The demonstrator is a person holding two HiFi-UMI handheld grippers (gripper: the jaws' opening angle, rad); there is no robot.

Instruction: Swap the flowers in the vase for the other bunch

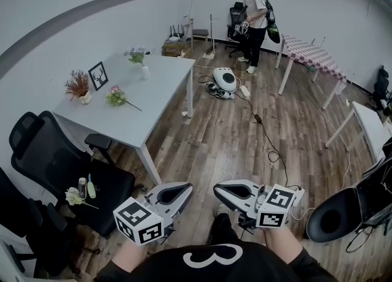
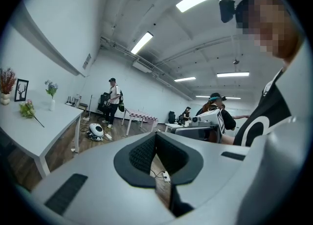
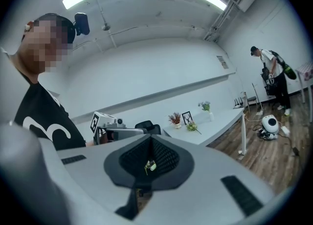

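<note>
A small white vase [image 1: 145, 72] with pale blue flowers [image 1: 136, 54] stands at the far end of the grey table [image 1: 153, 109]. A loose pink bunch [image 1: 116, 97] lies on the tabletop nearer to me. Both grippers hang low in front of my body, well away from the table. My left gripper [image 1: 182, 191] and right gripper [image 1: 220, 192] point at each other, both shut and holding nothing. The left gripper view shows the vase [image 2: 52, 104] and the bunch [image 2: 28, 109] far left. The right gripper view shows the vase [image 3: 211, 116] and the bunch [image 3: 192, 127] beyond its shut jaws.
A red potted plant [image 1: 78, 86] and a picture frame [image 1: 98, 75] sit by the wall. A black chair [image 1: 73, 170] holds a white flower [image 1: 75, 197] and a bottle [image 1: 82, 187]. A person [image 1: 252, 20] stands far back; a floor machine [image 1: 225, 80] and cables lie on the wood floor.
</note>
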